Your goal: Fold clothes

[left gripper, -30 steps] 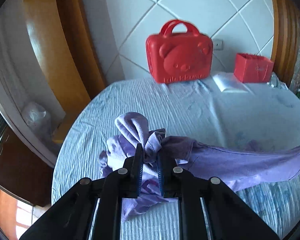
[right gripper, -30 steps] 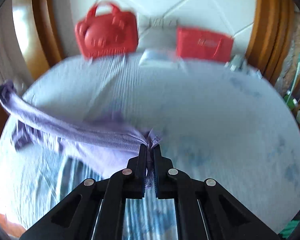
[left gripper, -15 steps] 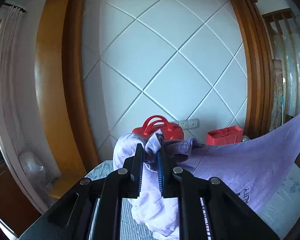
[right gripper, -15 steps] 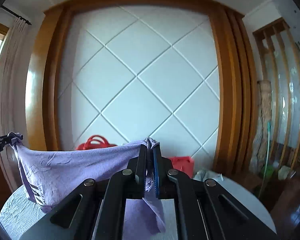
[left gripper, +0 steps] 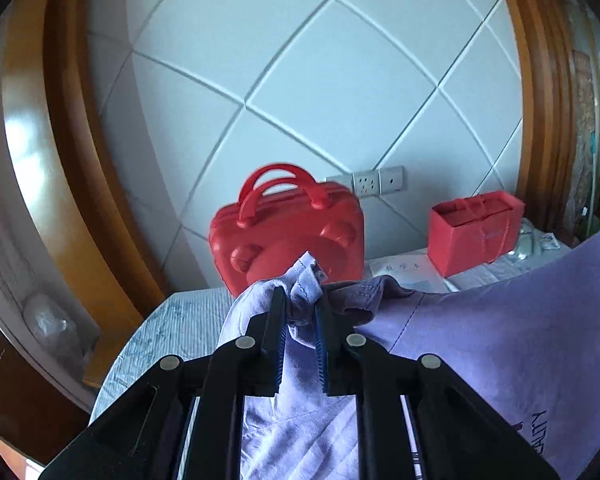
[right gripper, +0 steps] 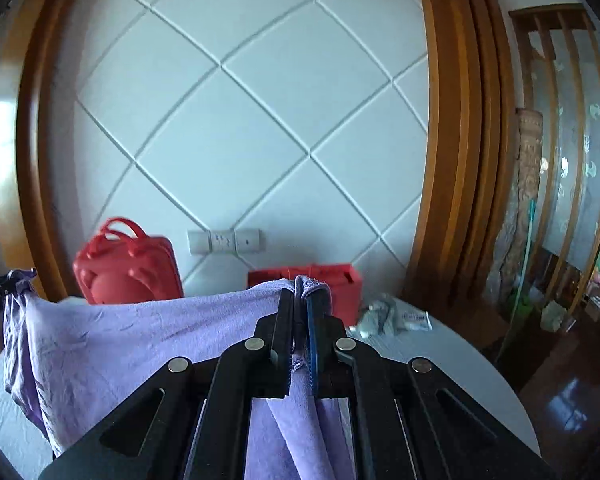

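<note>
Purple garment [left gripper: 480,344] hangs stretched, bunched cloth pinched between both grippers' jaws.

Both wrist views close behind own fingers, looking slightly downward toward quilted wall [left gripper: 340,92] across the bed [left gripper: 172,320]. Left view farther left, right view farther right. Shared: red case [left gripper: 292,240] [right gripper: 128,268], red bag [left gripper: 472,236] [right gripper: 348,284], sockets [right gripper: 224,241], purple shirt [left gripper: 500,332] [right gripper: 140,340].

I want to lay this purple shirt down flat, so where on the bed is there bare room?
Bare sheet lies right of the shirt, short of the clutter. The back edge is crowded: red case, red bag, papers.
</note>
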Demonstrator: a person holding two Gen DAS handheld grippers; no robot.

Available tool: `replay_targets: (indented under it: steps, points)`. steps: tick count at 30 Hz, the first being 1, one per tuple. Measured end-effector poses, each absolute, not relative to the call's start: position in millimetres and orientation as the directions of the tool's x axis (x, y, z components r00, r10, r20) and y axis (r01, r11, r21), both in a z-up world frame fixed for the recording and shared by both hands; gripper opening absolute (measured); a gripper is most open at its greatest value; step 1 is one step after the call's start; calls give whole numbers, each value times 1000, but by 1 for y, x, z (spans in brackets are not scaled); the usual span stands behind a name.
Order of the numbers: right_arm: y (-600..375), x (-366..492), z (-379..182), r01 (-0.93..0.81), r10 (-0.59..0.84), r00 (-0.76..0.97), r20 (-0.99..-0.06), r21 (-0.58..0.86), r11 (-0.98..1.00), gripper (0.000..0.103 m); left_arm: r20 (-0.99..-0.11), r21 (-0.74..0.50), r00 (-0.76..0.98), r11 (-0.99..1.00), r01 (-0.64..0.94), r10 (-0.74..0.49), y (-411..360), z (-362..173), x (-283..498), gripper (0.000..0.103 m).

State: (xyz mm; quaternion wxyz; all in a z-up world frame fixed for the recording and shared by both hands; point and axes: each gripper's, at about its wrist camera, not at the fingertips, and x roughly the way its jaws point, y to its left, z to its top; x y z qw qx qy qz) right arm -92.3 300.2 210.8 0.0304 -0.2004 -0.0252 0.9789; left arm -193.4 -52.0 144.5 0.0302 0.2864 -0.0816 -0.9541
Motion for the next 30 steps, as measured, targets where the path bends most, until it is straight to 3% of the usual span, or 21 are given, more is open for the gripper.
replay_targets:
  steps: [5, 7, 8, 9, 14, 21, 26, 30]
  points:
    - [308, -206, 130, -115, 130, -837, -531, -61, -991, 5, -595, 195, -794, -981, 8, -125, -23, 67, -296, 16]
    - [314, -238, 102, -132, 138, -804, -578, -53, -990, 10, -633, 159, -768, -987, -6, -97, -14, 42, -318, 42]
    - [317, -250, 88, -126, 124, -779, -614, -39, -991, 14, -650, 143, -755, -990, -5, -91, -13, 34, -320, 62]
    - [317, -259, 76, -119, 109, -753, -649, -28, -992, 25, -666, 128, -742, -992, -3, -84, -13, 26, -323, 65]
    - [334, -242, 44, -94, 56, -710, -702, 15, -995, 29, -733, 77, -679, -997, -33, -34, -20, 1, -280, 65]
    - [372, -143, -9, -94, 68, -606, -793, -14, -995, 30, -822, -15, -569, -999, -39, 35, -32, -42, -144, 71]
    - [390, -67, -54, -112, 46, -509, -860, 13, -994, 31, -867, 4, -498, -1000, -24, 8, -26, -77, -62, 76]
    - [395, -25, -75, -87, 18, -467, -884, 26, -996, 40, -888, -20, -459, -1000, 9, 13, -16, -93, -18, 76]
